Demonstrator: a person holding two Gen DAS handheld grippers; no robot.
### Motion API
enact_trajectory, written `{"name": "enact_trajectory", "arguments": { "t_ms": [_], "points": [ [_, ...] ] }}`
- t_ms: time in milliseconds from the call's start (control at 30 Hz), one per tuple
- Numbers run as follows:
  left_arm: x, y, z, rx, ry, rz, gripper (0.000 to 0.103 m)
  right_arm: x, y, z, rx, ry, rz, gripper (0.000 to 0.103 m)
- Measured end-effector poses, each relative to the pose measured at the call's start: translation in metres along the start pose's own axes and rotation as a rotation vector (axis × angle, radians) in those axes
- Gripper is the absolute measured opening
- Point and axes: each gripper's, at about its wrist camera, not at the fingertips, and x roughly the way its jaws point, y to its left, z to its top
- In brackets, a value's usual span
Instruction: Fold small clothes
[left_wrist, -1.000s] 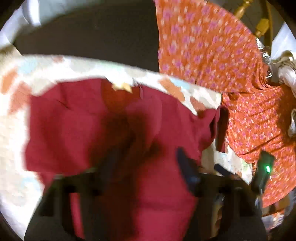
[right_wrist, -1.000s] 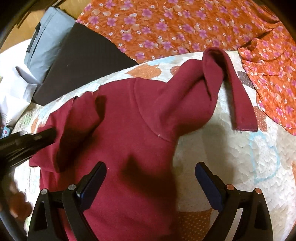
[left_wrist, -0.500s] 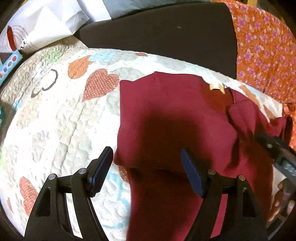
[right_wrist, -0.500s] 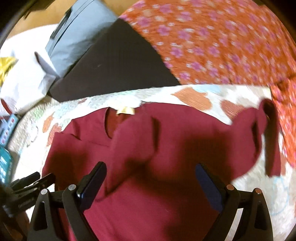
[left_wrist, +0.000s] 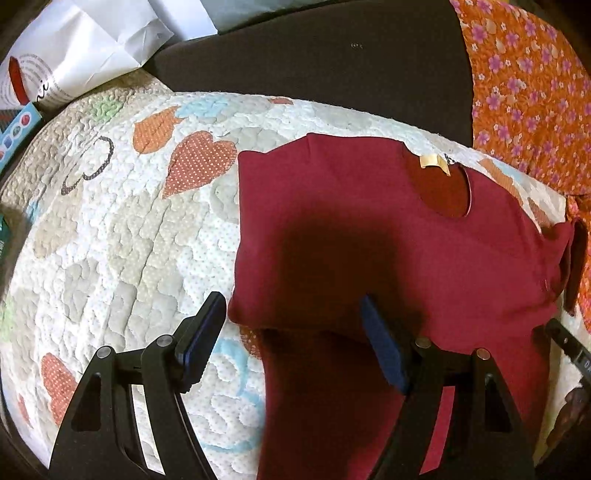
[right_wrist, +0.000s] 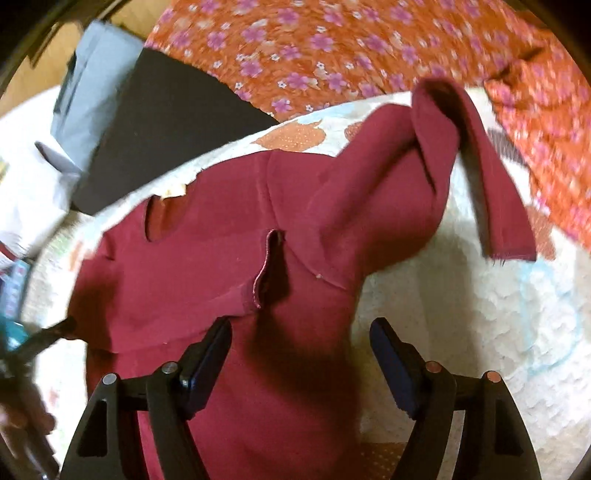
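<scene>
A small dark red long-sleeved top (left_wrist: 369, 240) lies on a quilted heart-patterned pad (left_wrist: 110, 240). Its left sleeve is folded across the chest, its neck label (left_wrist: 435, 162) at the far edge. My left gripper (left_wrist: 291, 343) is open and empty, hovering over the top's left side. In the right wrist view the top (right_wrist: 229, 258) has a raised fold near the middle, and its right sleeve (right_wrist: 454, 155) lies bunched and bent toward the far right. My right gripper (right_wrist: 299, 354) is open and empty above the top's lower body.
An orange floral cloth (left_wrist: 528, 92) lies past the pad at the right and also shows in the right wrist view (right_wrist: 332, 51). A black mat (left_wrist: 314, 62) borders the pad's far edge. White paper bags (left_wrist: 74, 55) and a grey cloth (right_wrist: 92, 81) sit at the far left.
My left gripper has drawn back left from over the top, leaving the left sleeve folded across the chest. My right gripper swung left, then back right toward the bunched sleeve.
</scene>
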Motion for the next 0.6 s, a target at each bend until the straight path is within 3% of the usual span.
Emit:
{"name": "enact_trajectory", "arguments": {
  "t_ms": [200,300,433,533,600],
  "points": [
    [-0.008,0.011,0.008,-0.050,-0.032,0.002,0.076,0.012,0.004,0.017,0.023,-0.023,0.056,0.075],
    [-0.010,0.021,0.011,-0.076,-0.045,0.024,0.076,0.023,0.014,0.027,0.027,0.016,0.011,0.076],
    [-0.009,0.029,0.013,-0.101,-0.036,0.019,0.076,-0.004,0.001,0.024,0.090,0.035,0.106,0.075],
    [-0.009,0.029,0.015,-0.116,-0.034,0.007,0.076,-0.026,-0.004,0.016,0.063,0.008,0.043,0.075],
    [-0.012,0.027,0.016,-0.117,-0.037,0.003,0.076,-0.028,-0.004,0.016,0.064,0.002,0.099,0.075]
  ]
}}
